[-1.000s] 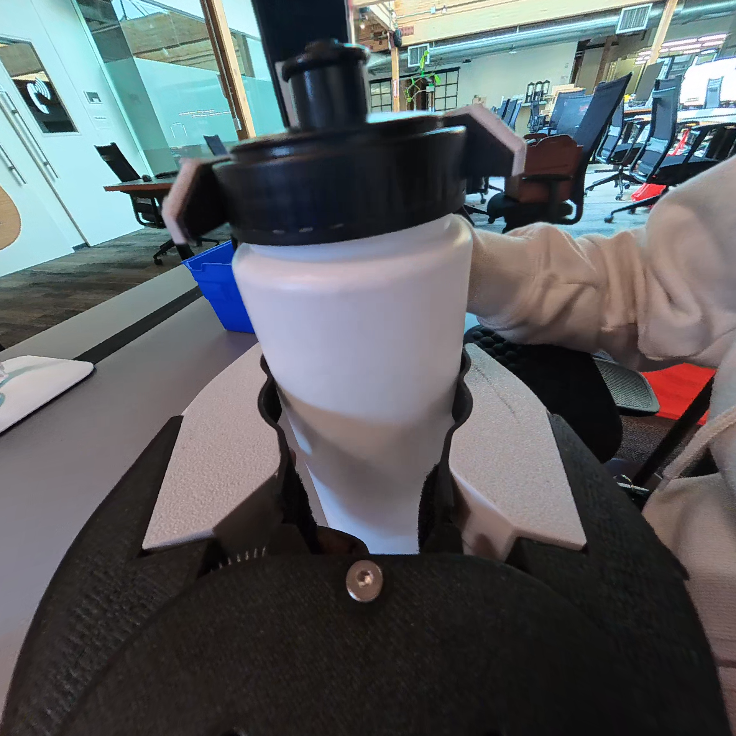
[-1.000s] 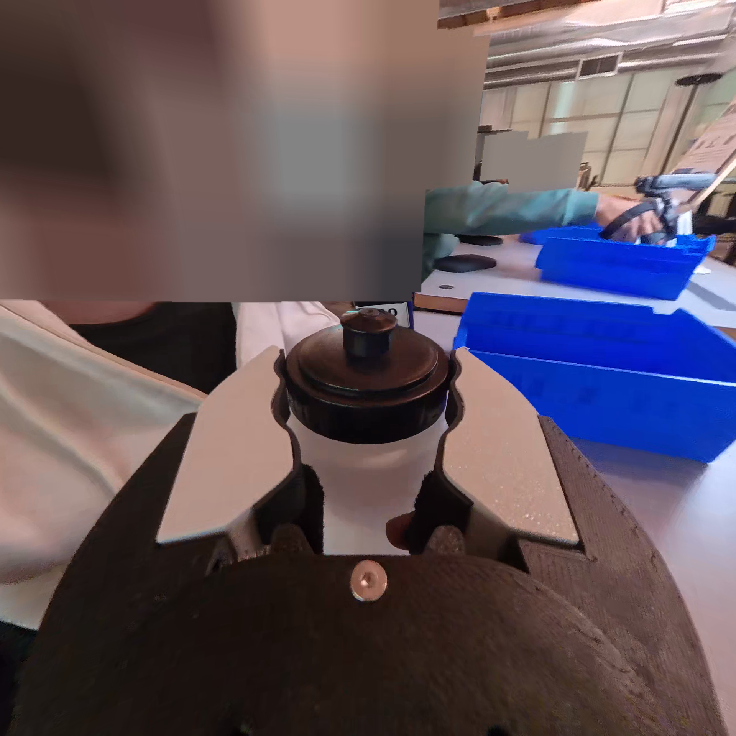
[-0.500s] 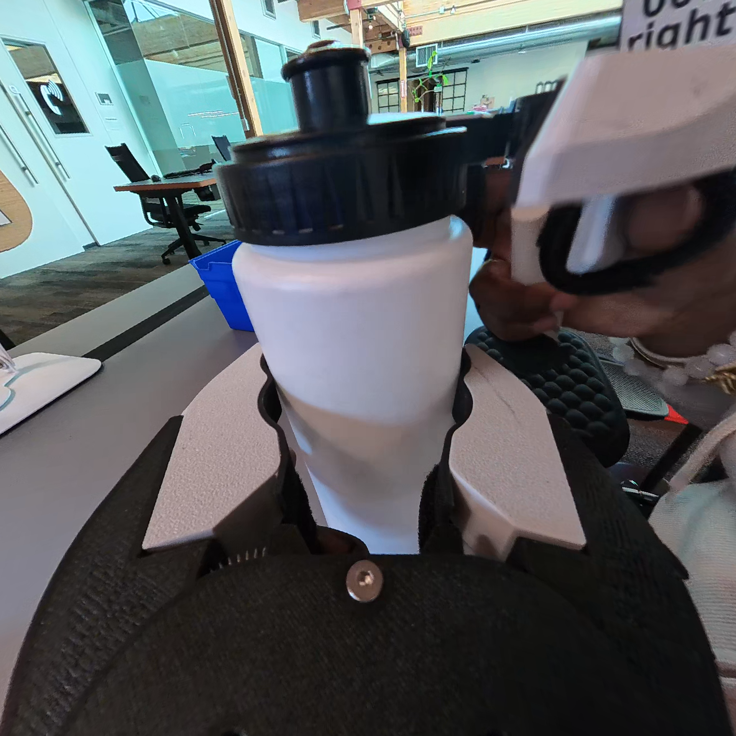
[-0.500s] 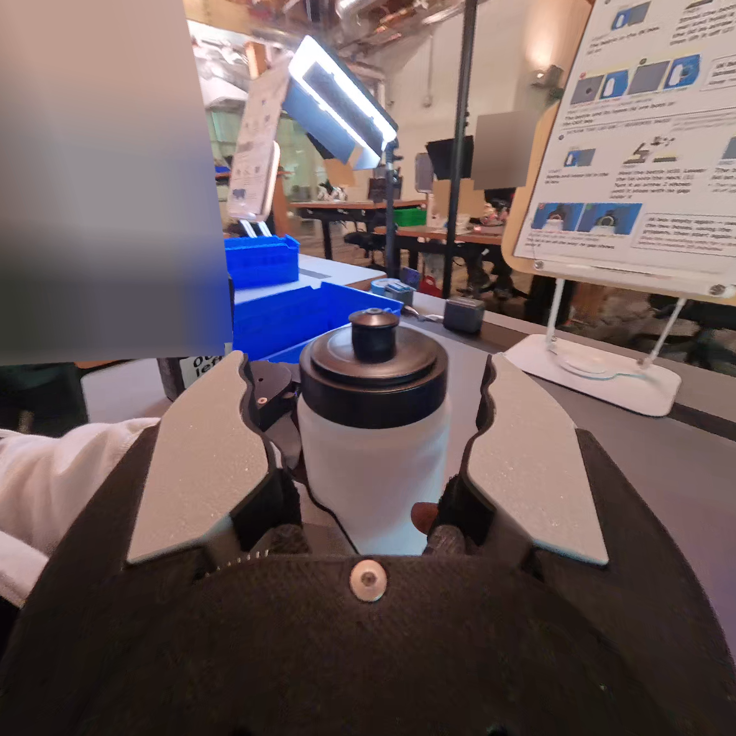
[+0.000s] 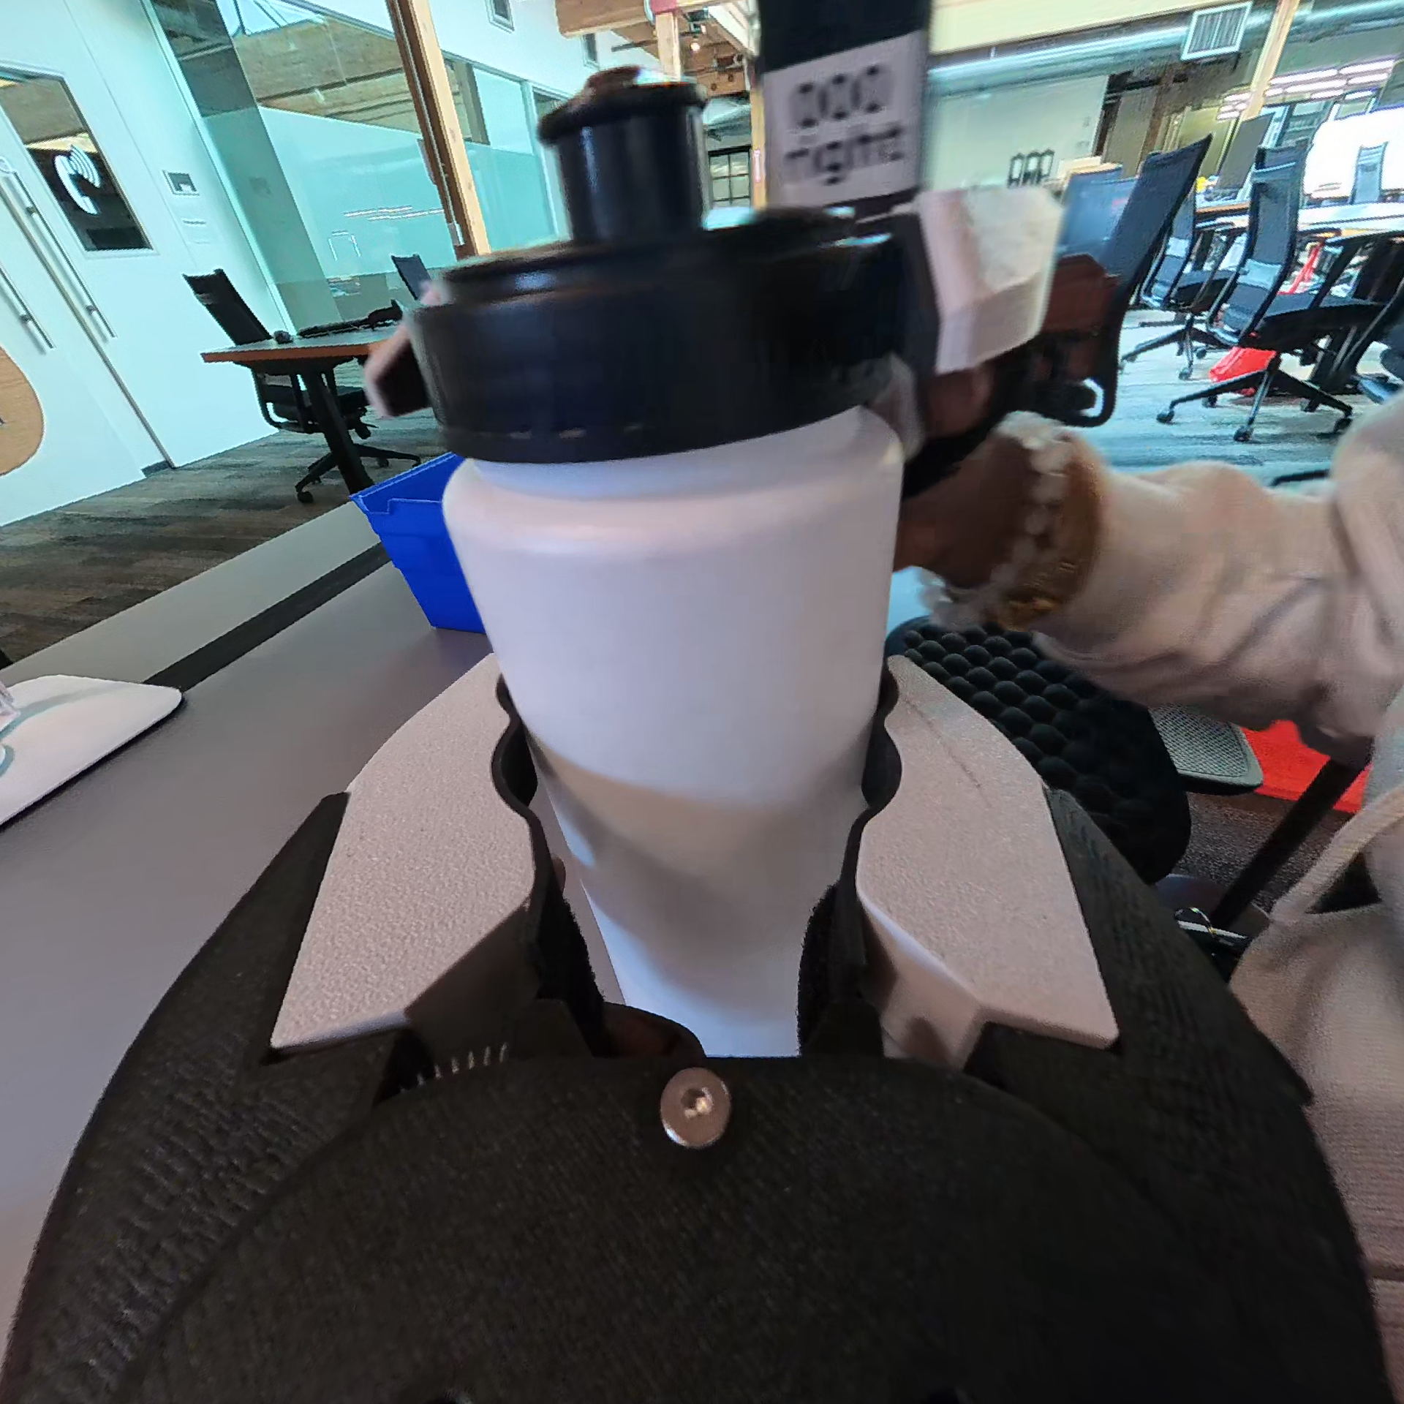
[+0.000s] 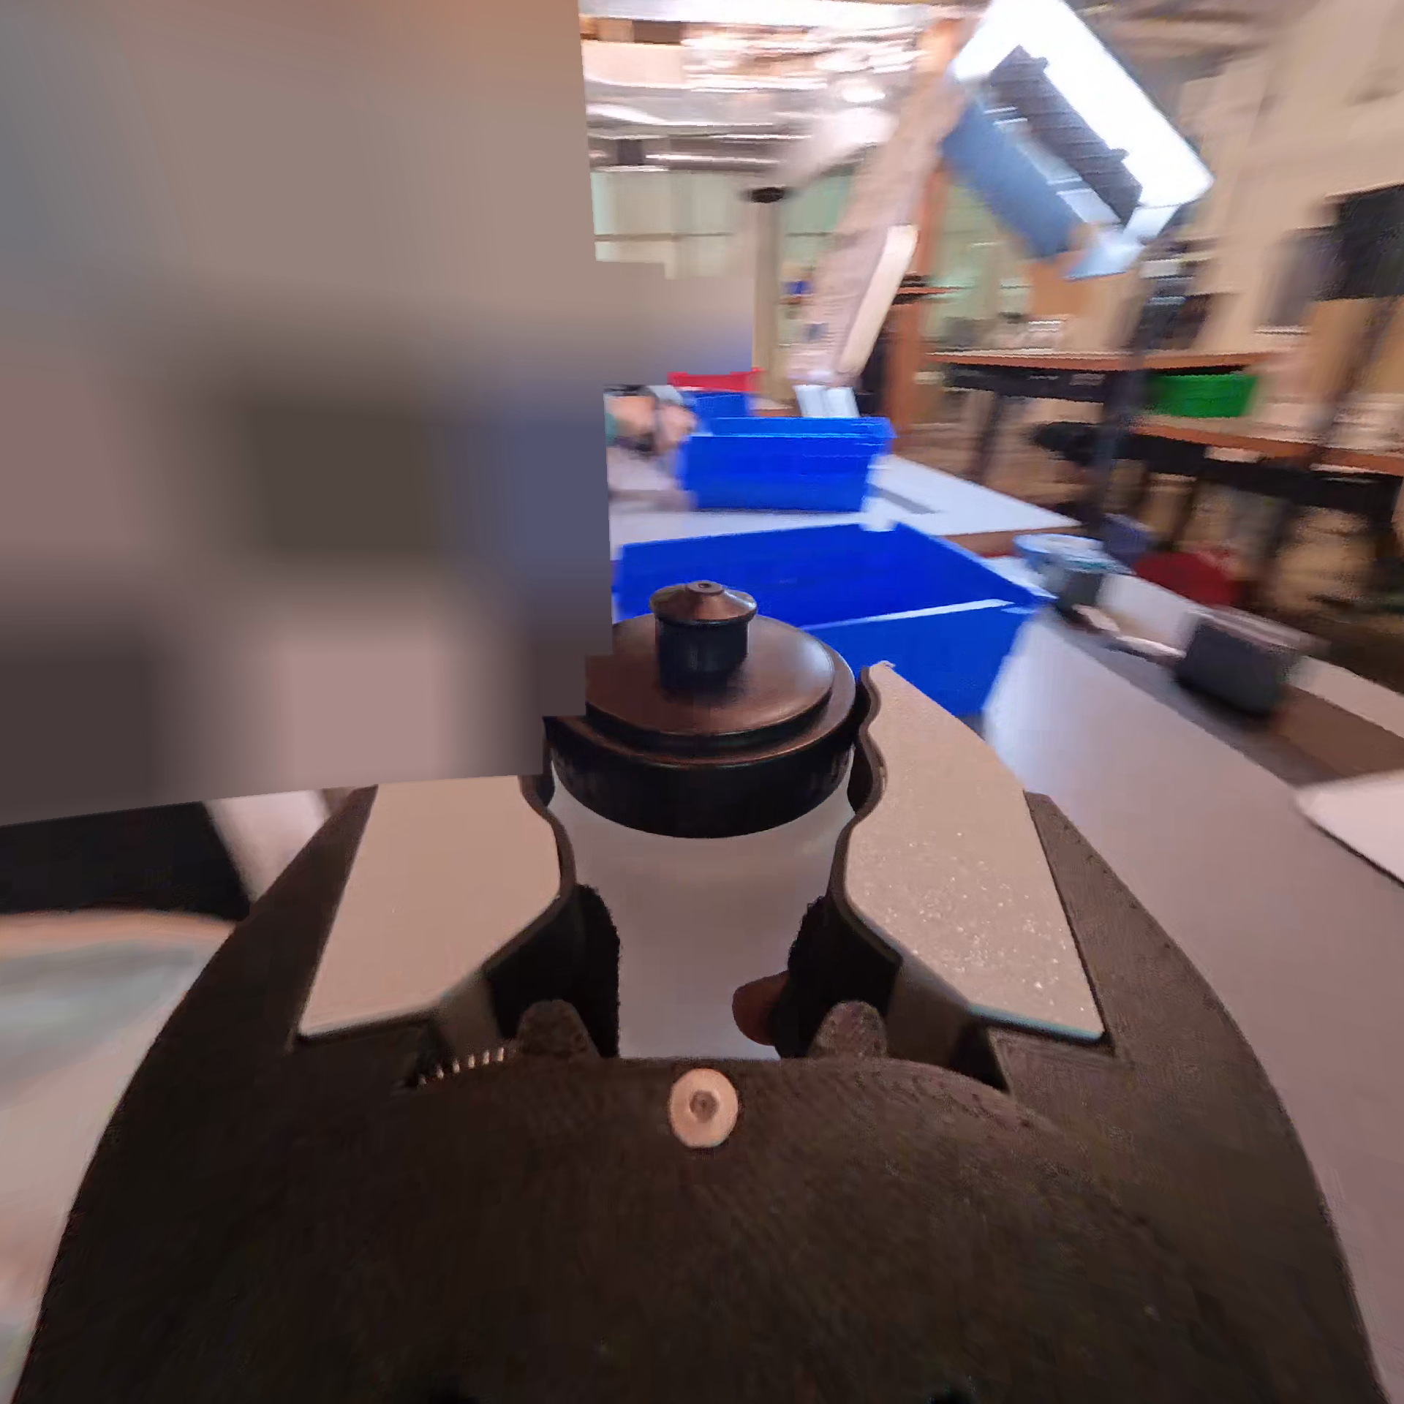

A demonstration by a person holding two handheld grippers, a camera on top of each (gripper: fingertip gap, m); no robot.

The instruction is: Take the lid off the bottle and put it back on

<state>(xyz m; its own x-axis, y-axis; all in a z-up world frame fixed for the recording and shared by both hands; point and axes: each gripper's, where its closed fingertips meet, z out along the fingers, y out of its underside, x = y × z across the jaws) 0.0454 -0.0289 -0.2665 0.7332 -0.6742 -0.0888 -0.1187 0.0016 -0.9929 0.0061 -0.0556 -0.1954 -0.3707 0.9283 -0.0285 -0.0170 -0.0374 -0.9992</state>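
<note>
Nearest, left gripper [image 5: 695, 767] clenched on lower body of white bottle [image 5: 684, 608]; both grey fingers [image 5: 425, 858] pressed against its sides. Bottle upright, long axis vertical, black spout [image 5: 623, 163] pointing up, held above grey table [image 5: 175, 760]. Contents not visible through opaque wall. Black lid [image 5: 653, 365] seated on bottle neck, level. Right gripper [image 6: 703, 741] closed around lid rim, one fingertip at each side in left wrist view; near finger partly masked in right wrist view. White label with dark writing on right gripper body [image 5: 843, 114], blurred. Beyond, blue bin [image 5: 414, 551] on table behind bottle, contents hidden. Farther, two more blue bins [image 6: 782, 463] in right wrist view, contents indistinct.
</note>
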